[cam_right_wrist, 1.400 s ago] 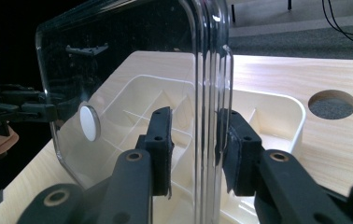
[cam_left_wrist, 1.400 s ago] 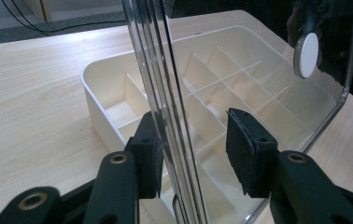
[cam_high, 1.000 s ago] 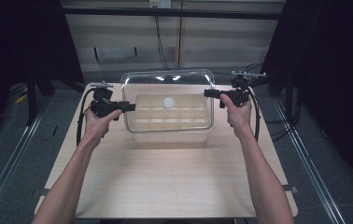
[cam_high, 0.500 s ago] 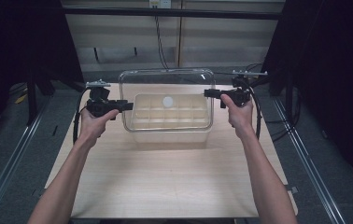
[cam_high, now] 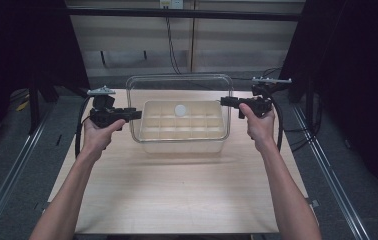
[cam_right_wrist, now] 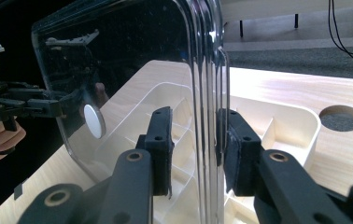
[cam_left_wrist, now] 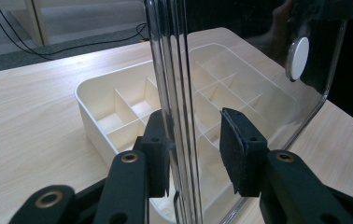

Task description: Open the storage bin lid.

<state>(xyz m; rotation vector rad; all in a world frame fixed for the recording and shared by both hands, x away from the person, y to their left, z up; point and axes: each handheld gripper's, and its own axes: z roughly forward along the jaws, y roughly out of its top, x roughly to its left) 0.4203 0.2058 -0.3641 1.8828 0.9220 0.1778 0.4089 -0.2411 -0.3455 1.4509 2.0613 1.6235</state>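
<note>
Nearest the camera in the high view, two forearms are seen coming in from the bottom edge over the pale wooden table [cam_high: 177,195]. Farther in, the left gripper [cam_high: 127,114] is held at the left edge of a clear plastic lid [cam_high: 179,92], and the right gripper [cam_high: 228,102] is held at its right edge. The lid is carried between them, tilted up above a cream divided tray [cam_high: 182,126] that rests on the table near its middle.

In the left gripper view, the lid's rim is seen running between the two black jaws; the left pad [cam_left_wrist: 158,151] lies against the rim, while a gap is left between the rim and the right pad, so the jaws are partly spread around the edge. In the right gripper view, the rim is flanked closely by both pads [cam_right_wrist: 161,142], and it appears to be pinched between them. A white round knob [cam_high: 180,110] is fixed at the lid's middle. The tray's compartments are seen through the clear lid. A round hole [cam_right_wrist: 341,117] is cut in the table just beyond the tray in the right gripper view. Beyond the table, cables [cam_high: 169,42] are seen hanging against a pale wall
</note>
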